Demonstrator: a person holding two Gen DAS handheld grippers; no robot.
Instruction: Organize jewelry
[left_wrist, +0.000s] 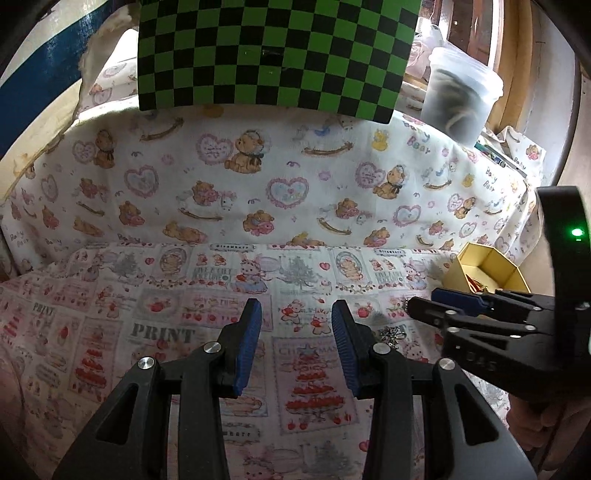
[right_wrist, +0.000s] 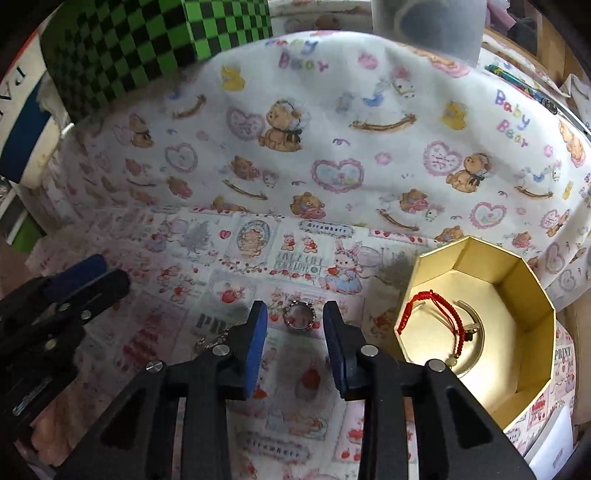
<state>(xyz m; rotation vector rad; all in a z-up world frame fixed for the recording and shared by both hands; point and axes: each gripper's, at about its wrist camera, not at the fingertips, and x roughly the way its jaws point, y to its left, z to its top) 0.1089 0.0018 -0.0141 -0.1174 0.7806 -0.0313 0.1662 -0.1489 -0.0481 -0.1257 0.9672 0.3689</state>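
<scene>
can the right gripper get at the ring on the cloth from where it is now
Probably yes: the right gripper is open, the ring lies flat just ahead between its fingertips, and nothing covers it. The chain lies left, clear of it.

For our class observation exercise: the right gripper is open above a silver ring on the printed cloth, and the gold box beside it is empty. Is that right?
Not quite: the gold box is not empty. The right wrist view shows a red cord bracelet lying inside it. The rest holds: the right gripper is open, with the silver ring on the printed cloth between its fingers.
</scene>
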